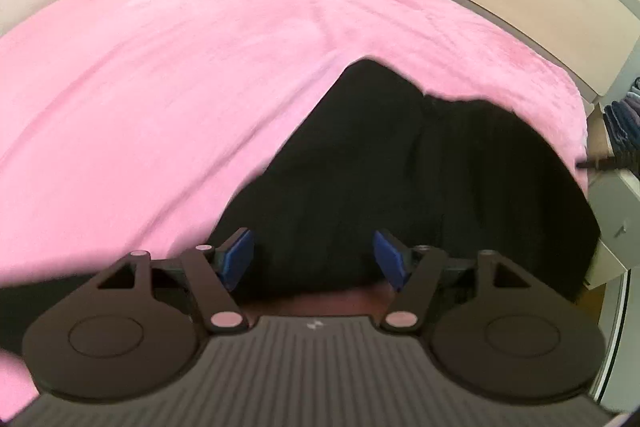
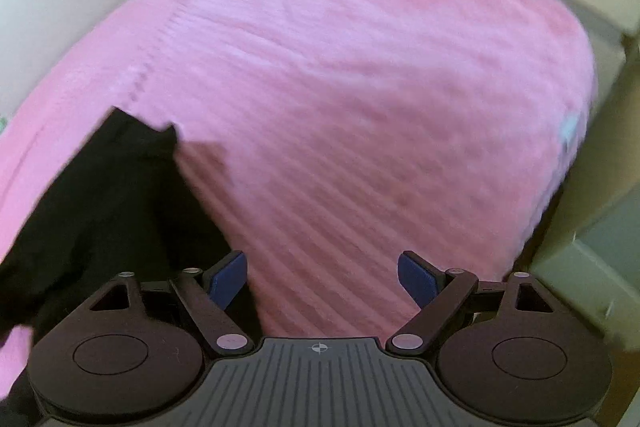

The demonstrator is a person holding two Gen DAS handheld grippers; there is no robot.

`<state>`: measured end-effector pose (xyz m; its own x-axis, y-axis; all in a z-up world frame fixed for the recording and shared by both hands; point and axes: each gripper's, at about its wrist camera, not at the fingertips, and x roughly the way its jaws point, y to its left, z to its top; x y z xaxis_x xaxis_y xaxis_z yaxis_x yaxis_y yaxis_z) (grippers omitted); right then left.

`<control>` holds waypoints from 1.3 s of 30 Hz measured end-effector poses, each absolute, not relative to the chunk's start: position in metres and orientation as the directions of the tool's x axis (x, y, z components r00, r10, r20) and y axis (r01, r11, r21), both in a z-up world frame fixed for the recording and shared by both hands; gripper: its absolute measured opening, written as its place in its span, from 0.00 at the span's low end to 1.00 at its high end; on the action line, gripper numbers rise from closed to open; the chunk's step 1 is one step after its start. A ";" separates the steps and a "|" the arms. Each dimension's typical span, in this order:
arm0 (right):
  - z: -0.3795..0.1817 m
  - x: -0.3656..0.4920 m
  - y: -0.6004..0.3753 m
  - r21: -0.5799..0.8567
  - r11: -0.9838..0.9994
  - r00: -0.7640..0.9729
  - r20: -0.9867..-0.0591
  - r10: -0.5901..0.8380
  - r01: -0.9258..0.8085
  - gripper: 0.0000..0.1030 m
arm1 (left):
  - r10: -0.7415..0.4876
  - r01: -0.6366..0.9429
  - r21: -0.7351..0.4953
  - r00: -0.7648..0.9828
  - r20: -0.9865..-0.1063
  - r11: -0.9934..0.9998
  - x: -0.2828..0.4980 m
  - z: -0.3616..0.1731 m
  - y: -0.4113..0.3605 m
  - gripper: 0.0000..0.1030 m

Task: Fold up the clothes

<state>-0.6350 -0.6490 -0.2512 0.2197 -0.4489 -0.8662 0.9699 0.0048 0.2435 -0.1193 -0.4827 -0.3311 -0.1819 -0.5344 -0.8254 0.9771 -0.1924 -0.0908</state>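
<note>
The left hand-held gripper [image 1: 313, 259] is hanging released, its blue pads [image 1: 238, 257] spread over a black garment [image 1: 400, 179] lying crumpled across the lower right of the frame on a pink bed [image 1: 160, 87]. The right hand-held gripper [image 2: 322, 281] is also hovering released above the bed [image 2: 360, 107], the garment [image 2: 112, 195] sitting at lower left.

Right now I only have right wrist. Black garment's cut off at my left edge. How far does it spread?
Observer: In left wrist the black garment is a broad, rumpled heap on the pink blanket, right ahead of the left claw.
Operator: Left claw holding any of it?
Observer: No, jaws apart, nothing between them.
Operator: Anything past the bed's right side?
Observer: A white open drawer with stacked blue clothes above it.
</note>
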 end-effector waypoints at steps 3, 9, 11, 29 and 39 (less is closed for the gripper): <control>-0.270 -0.610 -0.636 0.347 0.028 0.328 -0.854 -0.404 0.937 0.83 | -0.488 0.963 -0.060 -0.186 -0.853 -0.262 -0.143 -0.348 -0.560 0.61; -0.278 -0.573 -0.605 0.437 0.139 0.457 -0.817 -0.352 0.889 0.83 | -0.392 0.957 -0.034 -0.150 -0.908 -0.288 -0.147 -0.387 -0.644 0.63; -0.284 -0.594 -0.611 0.505 0.030 0.481 -0.800 -0.359 0.863 0.83 | -0.357 0.954 -0.032 -0.143 -0.923 -0.298 -0.150 -0.397 -0.665 0.63; -0.189 -0.733 -0.634 0.614 -0.166 0.391 -0.664 -0.637 0.772 0.00 | -0.391 0.883 -0.152 -0.344 -0.854 -0.445 -0.185 -0.342 -0.688 0.03; -0.212 -0.677 -0.656 0.503 0.093 0.468 -0.700 -0.539 0.859 0.80 | -0.521 0.902 0.169 -0.069 -0.851 -0.396 -0.237 -0.361 -0.728 0.32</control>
<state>-0.6769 -0.6560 -0.2119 0.4682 -0.5394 -0.6999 0.8593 0.0931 0.5030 -0.2372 -0.7276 -0.3611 -0.0695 -0.5208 -0.8508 0.9024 -0.3963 0.1689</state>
